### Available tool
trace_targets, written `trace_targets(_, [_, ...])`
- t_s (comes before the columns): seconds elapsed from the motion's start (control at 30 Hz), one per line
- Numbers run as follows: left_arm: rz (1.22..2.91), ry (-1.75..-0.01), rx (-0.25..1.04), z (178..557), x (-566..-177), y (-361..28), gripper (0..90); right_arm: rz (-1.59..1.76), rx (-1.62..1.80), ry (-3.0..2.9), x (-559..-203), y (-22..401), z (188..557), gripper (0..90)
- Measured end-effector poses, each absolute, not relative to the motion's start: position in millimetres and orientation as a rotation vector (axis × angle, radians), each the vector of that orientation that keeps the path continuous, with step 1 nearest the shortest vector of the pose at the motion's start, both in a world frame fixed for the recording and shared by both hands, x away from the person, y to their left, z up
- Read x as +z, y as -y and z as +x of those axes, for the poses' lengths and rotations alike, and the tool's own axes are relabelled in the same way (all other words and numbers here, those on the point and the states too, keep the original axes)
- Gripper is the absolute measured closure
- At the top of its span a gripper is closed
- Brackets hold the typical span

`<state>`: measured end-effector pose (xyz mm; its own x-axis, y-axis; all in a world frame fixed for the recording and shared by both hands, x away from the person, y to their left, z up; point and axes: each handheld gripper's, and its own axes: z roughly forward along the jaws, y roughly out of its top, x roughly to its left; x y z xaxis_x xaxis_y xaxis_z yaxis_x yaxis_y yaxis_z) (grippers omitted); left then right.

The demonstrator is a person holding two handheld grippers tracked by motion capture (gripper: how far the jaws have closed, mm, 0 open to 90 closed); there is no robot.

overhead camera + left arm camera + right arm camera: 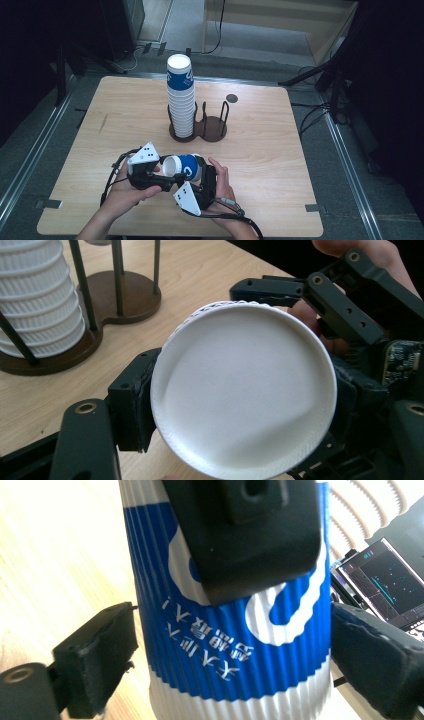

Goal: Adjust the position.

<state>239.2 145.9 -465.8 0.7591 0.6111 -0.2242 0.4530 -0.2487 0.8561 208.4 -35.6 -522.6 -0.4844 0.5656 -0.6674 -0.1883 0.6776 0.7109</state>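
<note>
A blue-and-white ribbed paper cup lies on its side just above the table's front middle, between both grippers. My left gripper is shut on it. In the left gripper view the cup's white base faces the camera, with a jaw pressed on either side of it. My right gripper comes from the right. In the right gripper view its jaws flank the cup's blue band without pressing, so it stands open. One left-gripper jaw crosses the top of the cup there.
A tall stack of the same cups stands in the left ring of a dark two-ring holder at the table's middle. A small dark disc lies behind it. The wooden table's front edge runs close under the hands.
</note>
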Motion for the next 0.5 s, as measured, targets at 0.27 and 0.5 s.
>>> trace_targets(0.27, [1.822, -0.857, 0.226, 241, -464, -154, 27.7, 0.316, 0.966, -1.847, -514, 40, 208, 5.5])
trace_targets(0.5, [1.774, -0.878, 0.268, 242, -462, -160, 27.7, 0.325, 0.995, -1.826, -509, 40, 206, 5.5])
